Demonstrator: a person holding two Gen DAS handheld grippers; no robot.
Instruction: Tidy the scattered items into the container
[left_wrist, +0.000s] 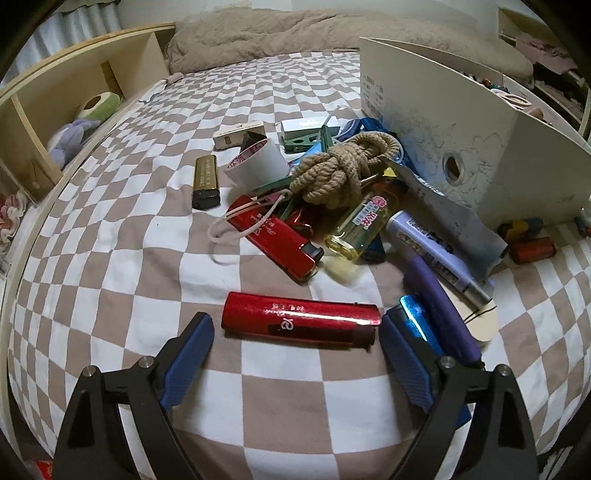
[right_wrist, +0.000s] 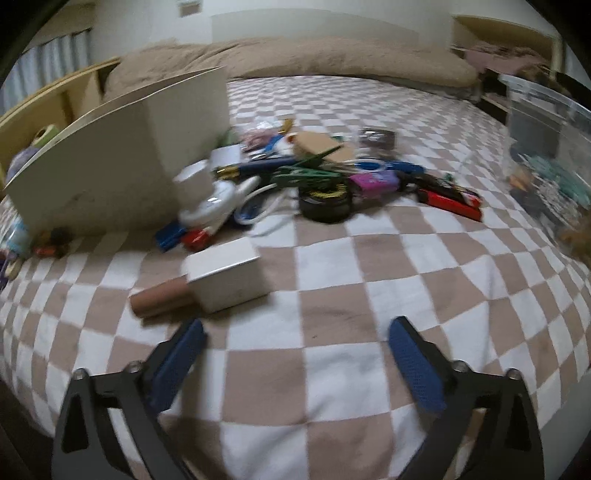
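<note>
A red lighter (left_wrist: 301, 319) lies crosswise on the checked bedspread, right between the fingers of my left gripper (left_wrist: 297, 325). The jaws stand wide, one tip just off each end, and neither pad presses on it. Behind it sits a heap: a second red lighter (left_wrist: 277, 240), a rope knot (left_wrist: 343, 166), a yellow bottle (left_wrist: 365, 221) and a purple marker (left_wrist: 436, 251). The white box (left_wrist: 480, 155) stands at the right. My right gripper (right_wrist: 295, 339) is open over bare bedspread, holding nothing. A small white box (right_wrist: 227, 277) and a brown tube (right_wrist: 159, 299) lie just beyond its left finger.
A gold lighter (left_wrist: 206, 181) and a white paper roll (left_wrist: 258, 164) lie left of the heap. Another pile (right_wrist: 325, 184) spreads beside the white box (right_wrist: 110, 173). A clear plastic bin (right_wrist: 546, 147) stands far right. A wooden shelf (left_wrist: 74, 96) borders the bed; a beige blanket (left_wrist: 295, 33) lies behind.
</note>
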